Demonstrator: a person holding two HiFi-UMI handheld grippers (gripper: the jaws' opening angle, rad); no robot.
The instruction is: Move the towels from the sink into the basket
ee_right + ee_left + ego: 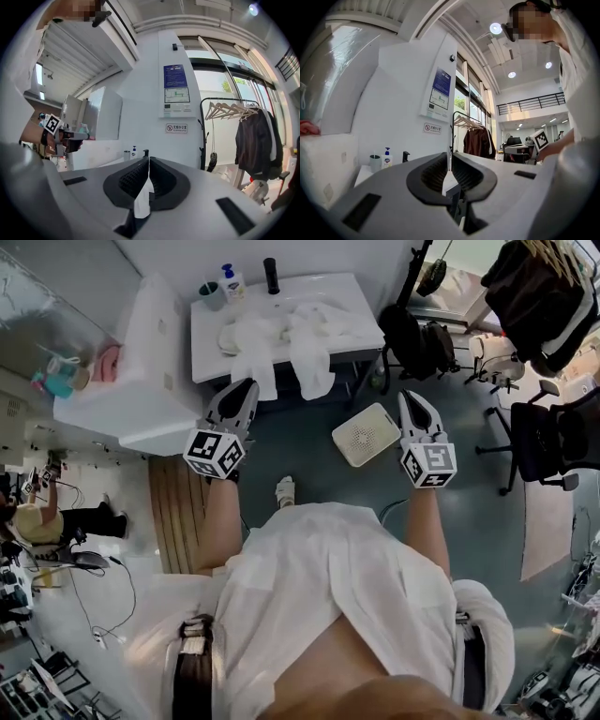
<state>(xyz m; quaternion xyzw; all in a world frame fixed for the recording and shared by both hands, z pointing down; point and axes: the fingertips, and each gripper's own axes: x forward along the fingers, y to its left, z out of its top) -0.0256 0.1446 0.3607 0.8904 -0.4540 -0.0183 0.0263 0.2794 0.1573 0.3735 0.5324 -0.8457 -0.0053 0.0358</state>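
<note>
Left gripper [247,385] and right gripper [411,397] hang empty, jaws pressed together. Towels [281,334] drape over the front edge of the sink [354,298]. Best to spread one gripper's jaws, pinch a hanging fold, then carry it to the basket [367,434].

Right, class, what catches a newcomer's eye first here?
A heap of white towels fills the sink at the top of the head view, some draping over its front edge. Below, the left tongs and right tongs point forward, shut and empty, with the white basket on the floor between them.
</note>
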